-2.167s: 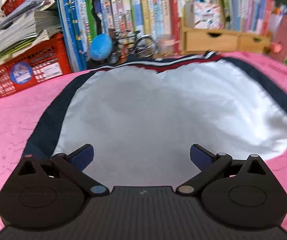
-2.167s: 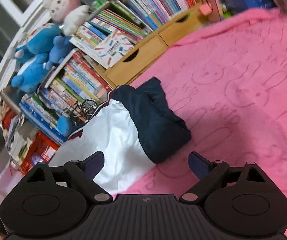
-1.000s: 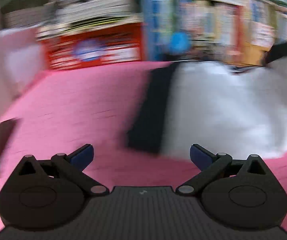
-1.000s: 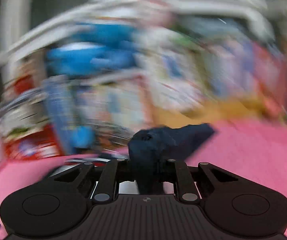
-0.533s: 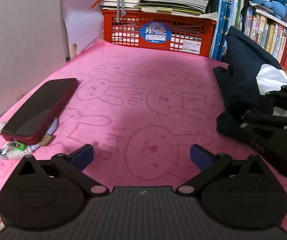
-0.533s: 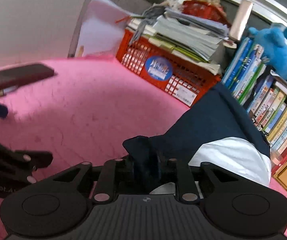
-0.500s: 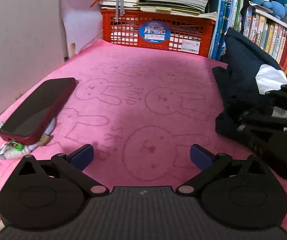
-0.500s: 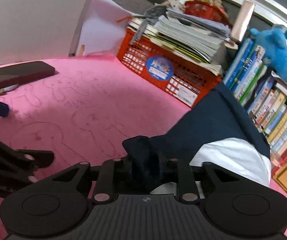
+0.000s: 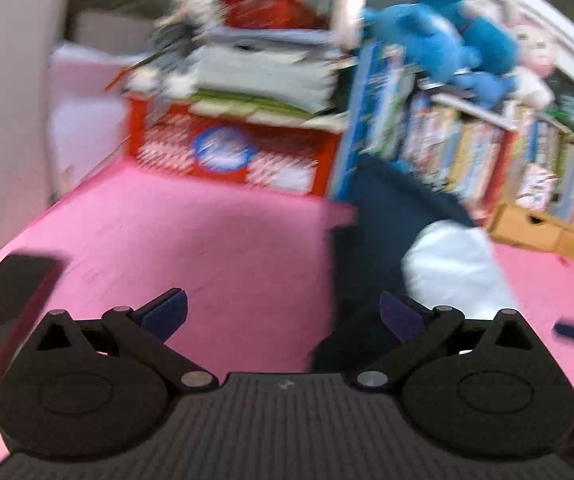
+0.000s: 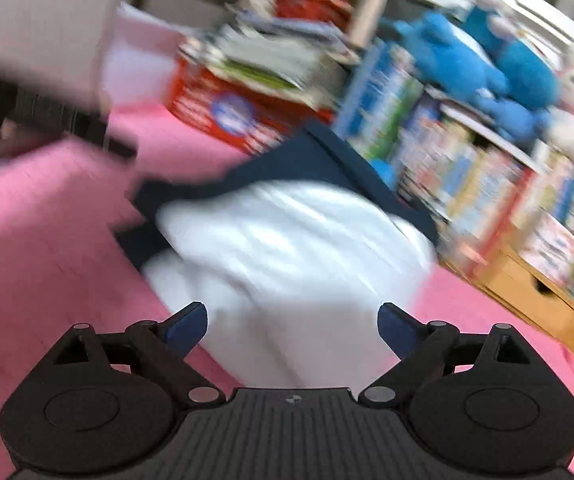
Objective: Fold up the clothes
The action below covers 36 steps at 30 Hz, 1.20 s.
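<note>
A white and navy garment (image 10: 287, 248) lies folded over on the pink blanket (image 10: 47, 260); both views are blurred by motion. My right gripper (image 10: 292, 326) is open and empty, just over the garment's near white edge. In the left wrist view the garment (image 9: 439, 272) lies to the right, navy part on the left, white part on the right. My left gripper (image 9: 283, 314) is open and empty over the pink blanket (image 9: 207, 248), its right finger at the garment's navy edge.
A dark red phone (image 9: 3, 296) lies on the blanket at the left. A red crate with stacked papers (image 9: 227, 152) and a row of books (image 9: 487, 148) with blue plush toys (image 9: 447, 52) stand behind. Wooden drawers (image 9: 543, 232) sit at the right.
My right gripper has opened and let go of the navy fabric it held, and the garment now lies folded over. Both grippers are moving fast; the left one has swung right toward the garment.
</note>
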Each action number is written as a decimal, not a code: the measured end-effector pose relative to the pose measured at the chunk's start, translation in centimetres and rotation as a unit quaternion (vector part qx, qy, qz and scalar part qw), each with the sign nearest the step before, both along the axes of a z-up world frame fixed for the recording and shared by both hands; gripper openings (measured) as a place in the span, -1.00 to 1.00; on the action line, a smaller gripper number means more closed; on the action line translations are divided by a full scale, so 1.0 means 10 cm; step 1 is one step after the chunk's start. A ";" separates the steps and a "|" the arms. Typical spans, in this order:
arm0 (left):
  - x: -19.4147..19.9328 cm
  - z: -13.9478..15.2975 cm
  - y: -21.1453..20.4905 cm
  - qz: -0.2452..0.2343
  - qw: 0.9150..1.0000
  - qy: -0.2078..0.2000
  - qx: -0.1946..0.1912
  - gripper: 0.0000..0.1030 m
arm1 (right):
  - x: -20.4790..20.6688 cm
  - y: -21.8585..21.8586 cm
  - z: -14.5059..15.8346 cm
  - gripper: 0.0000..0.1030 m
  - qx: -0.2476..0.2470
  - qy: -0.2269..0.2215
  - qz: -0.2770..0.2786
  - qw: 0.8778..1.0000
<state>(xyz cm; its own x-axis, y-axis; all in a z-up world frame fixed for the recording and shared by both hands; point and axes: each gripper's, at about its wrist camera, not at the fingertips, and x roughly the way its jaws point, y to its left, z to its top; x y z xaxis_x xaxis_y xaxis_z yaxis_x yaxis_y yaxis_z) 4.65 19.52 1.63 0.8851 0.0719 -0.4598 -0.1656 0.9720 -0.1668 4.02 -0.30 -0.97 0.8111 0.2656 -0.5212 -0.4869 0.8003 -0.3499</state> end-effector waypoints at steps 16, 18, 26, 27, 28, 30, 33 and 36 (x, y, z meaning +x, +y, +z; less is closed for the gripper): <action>0.55 -0.65 -0.26 -0.014 0.988 0.111 0.103 1.00 | 0.27 -0.38 -0.45 0.96 -0.125 -0.068 -0.109 0.984; 0.53 -0.65 -0.26 -0.022 0.988 0.110 0.109 1.00 | 0.33 -0.54 -0.44 0.96 -0.097 -0.048 -0.116 0.987; 0.48 -0.61 -0.31 -0.010 0.986 0.115 0.123 1.00 | 0.48 -0.46 -0.38 -0.48 -0.012 0.023 -0.076 0.997; 0.48 -0.59 -0.30 -0.007 0.985 0.119 0.121 1.00 | 0.46 -0.40 -0.38 -0.53 -0.033 0.011 -0.075 0.997; 0.48 -0.58 -0.30 -0.004 0.985 0.124 0.119 1.00 | 0.44 -0.34 -0.38 -0.59 -0.054 0.000 -0.073 0.996; 0.45 -0.55 -0.35 -0.019 0.985 0.131 0.114 1.00 | 0.36 -0.37 -0.34 -0.64 -0.066 -0.025 -0.071 0.995; 0.33 -0.53 -0.54 -0.054 0.983 0.136 0.110 1.00 | 0.25 -0.55 -0.25 -0.68 -0.080 -0.040 -0.083 0.993; 0.09 -0.53 -0.79 -0.093 0.980 0.126 0.125 1.00 | 0.03 -0.80 -0.13 -0.68 -0.078 -0.032 -0.096 0.992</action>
<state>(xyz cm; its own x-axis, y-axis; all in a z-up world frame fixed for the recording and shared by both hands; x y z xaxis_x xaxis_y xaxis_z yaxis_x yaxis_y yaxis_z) 5.58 11.61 -3.66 0.7541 0.0582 -0.6541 0.0140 0.9944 0.1046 4.34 -8.35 -2.25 0.8718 0.0229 -0.4893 -0.3033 0.8097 -0.5024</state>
